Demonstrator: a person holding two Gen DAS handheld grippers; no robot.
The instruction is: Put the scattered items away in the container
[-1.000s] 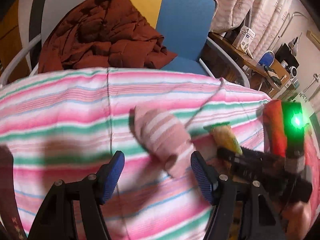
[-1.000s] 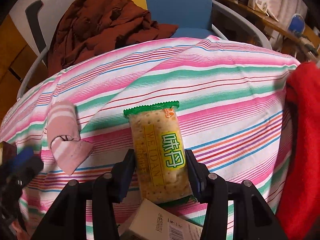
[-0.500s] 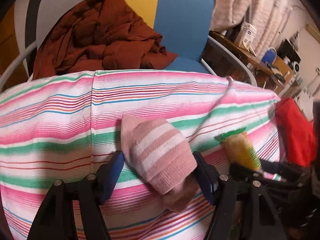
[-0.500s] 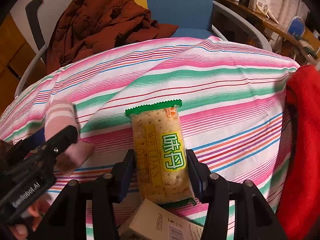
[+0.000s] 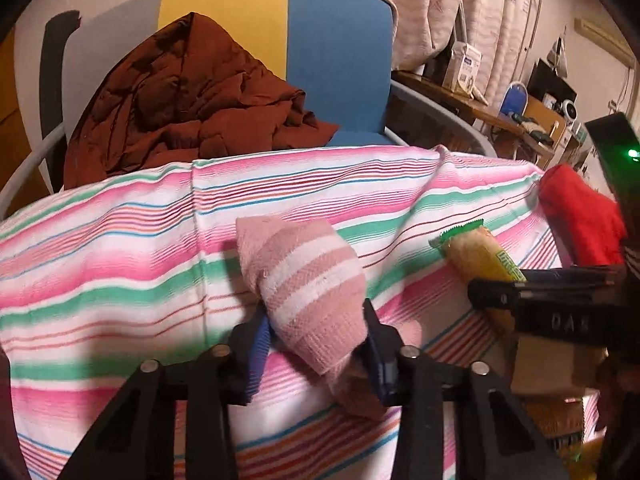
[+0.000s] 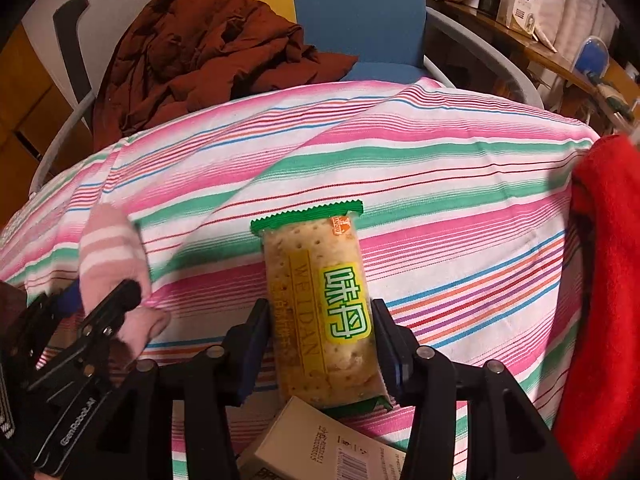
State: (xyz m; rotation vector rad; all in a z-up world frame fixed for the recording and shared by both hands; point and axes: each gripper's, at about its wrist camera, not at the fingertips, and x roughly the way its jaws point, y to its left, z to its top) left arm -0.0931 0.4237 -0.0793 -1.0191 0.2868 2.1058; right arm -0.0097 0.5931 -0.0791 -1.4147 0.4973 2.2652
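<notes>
Striped cloth [image 5: 120, 248]; box [image 6: 316, 444] edge-cropped.

This was a lived-in room of a home. A striped pink, green and white cloth [image 5: 120, 248] covered the surface, a crumpled brown padded jacket [image 5: 192, 100] lay on a blue and yellow chair [image 5: 336, 60], and pale patterned curtains [image 5: 432, 8] hung behind a cluttered wooden shelf [image 5: 460, 98].

The sock [image 5: 308, 284] is soft knitted cloth, matt and ribbed, in pink and white bands. The cracker packet [image 6: 324, 312] is glossy plastic film, clear over the dry, pitted biscuits. A smooth woven striped sheet [image 6: 440, 168] covers the worktop. The red cloth [image 6: 604, 280] looks fleecy and matt. The small box [image 6: 320, 444] is matt printed card. The left tongs [image 5: 316, 344] are black matt plastic with ridged blue pads and shiny metal screws.
</notes>
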